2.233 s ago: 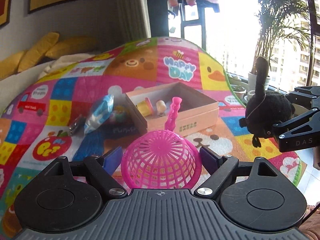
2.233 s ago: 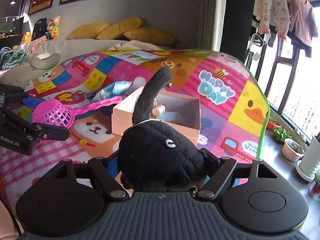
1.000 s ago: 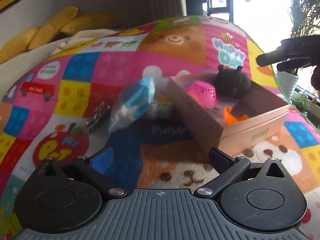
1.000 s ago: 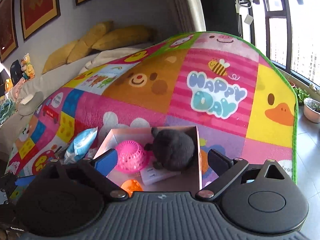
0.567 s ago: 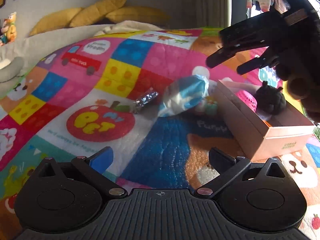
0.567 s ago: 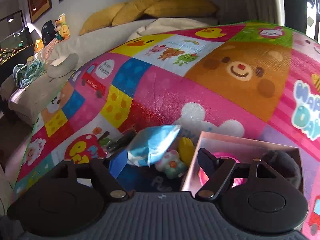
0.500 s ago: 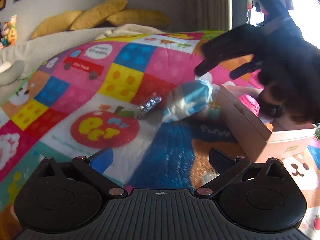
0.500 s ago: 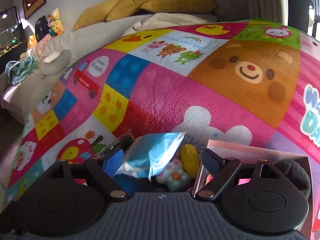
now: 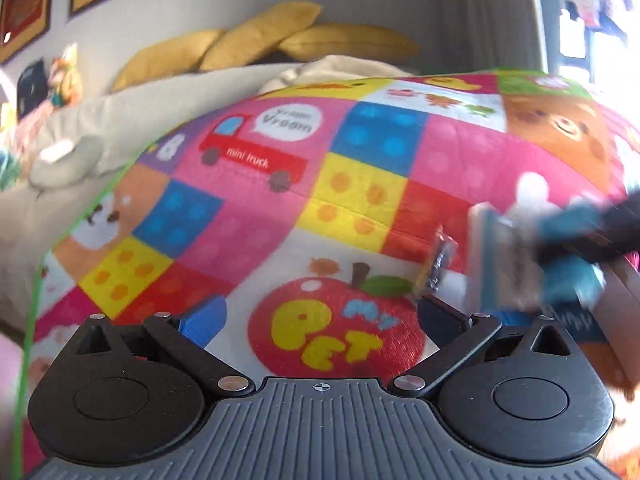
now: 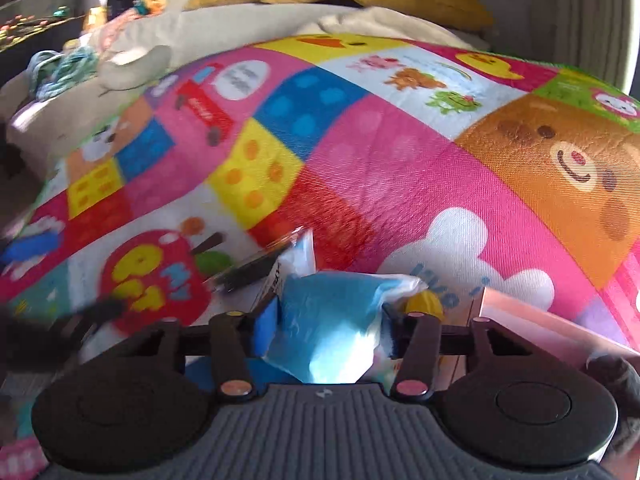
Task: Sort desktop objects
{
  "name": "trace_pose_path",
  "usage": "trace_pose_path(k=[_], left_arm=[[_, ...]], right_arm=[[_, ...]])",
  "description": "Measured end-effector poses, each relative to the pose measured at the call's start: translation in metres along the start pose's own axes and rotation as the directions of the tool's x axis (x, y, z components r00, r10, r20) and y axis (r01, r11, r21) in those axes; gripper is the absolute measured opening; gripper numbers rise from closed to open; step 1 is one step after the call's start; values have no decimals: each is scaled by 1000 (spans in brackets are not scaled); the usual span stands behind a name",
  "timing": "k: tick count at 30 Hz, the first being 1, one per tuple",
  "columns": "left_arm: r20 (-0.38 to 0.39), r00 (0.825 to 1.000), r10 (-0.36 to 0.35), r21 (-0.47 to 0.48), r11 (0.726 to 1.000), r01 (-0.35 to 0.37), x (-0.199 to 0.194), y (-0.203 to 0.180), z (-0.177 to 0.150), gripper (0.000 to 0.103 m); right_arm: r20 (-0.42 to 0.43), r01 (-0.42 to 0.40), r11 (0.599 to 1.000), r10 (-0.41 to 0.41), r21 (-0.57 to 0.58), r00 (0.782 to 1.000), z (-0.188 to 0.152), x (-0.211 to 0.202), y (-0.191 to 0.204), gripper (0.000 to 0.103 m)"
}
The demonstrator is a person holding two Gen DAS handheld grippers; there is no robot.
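Right gripper (image 10: 328, 322) closing, blue packet (image 10: 328, 320) between its jaws, pads touching

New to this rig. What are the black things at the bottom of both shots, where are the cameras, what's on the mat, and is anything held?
No robot arm here: a person carries a two-finger gripper in each hand, and a fisheye camera on each one looks forward along its fingers. The black shapes at the bottom are the gripper bodies.

Left wrist view: the left gripper is open with nothing between its fingers, above the play mat. A small foil wrapper lies just ahead of it.

Right wrist view: the right gripper is closing, with a blue packet between its fingers; the pads look to be touching it. A yellow toy sits just beyond, and a corner of the pink box shows to the right.
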State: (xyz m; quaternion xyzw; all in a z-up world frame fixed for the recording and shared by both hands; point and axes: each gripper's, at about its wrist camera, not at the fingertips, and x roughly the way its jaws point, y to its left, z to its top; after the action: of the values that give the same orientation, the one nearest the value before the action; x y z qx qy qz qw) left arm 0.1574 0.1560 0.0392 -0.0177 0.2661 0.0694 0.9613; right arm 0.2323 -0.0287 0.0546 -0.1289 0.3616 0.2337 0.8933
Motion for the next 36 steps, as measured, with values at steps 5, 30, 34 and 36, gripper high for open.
trace_pose_path(k=[5,30,34,36], left_arm=[[-27,995,-95,71,993,96,27,-19,9,103],[-87,956,-282,139,946,291,-53,-64,-24,21],[-88,917,-389,180,899,399,-103,-88,-49,23],[-115,899,-423,198,877,438,-112,-103,-60,41]], right_arm=[[-50,-185,982,183,-43,982,-41,-56,4,34],[150,-33,972,69,-235,986,-140,-134,16,74],[162,-1,984,31,-181,986,-153,-145,5,81],[167,13,990,10,-137,986,-159,-153,-4,84]])
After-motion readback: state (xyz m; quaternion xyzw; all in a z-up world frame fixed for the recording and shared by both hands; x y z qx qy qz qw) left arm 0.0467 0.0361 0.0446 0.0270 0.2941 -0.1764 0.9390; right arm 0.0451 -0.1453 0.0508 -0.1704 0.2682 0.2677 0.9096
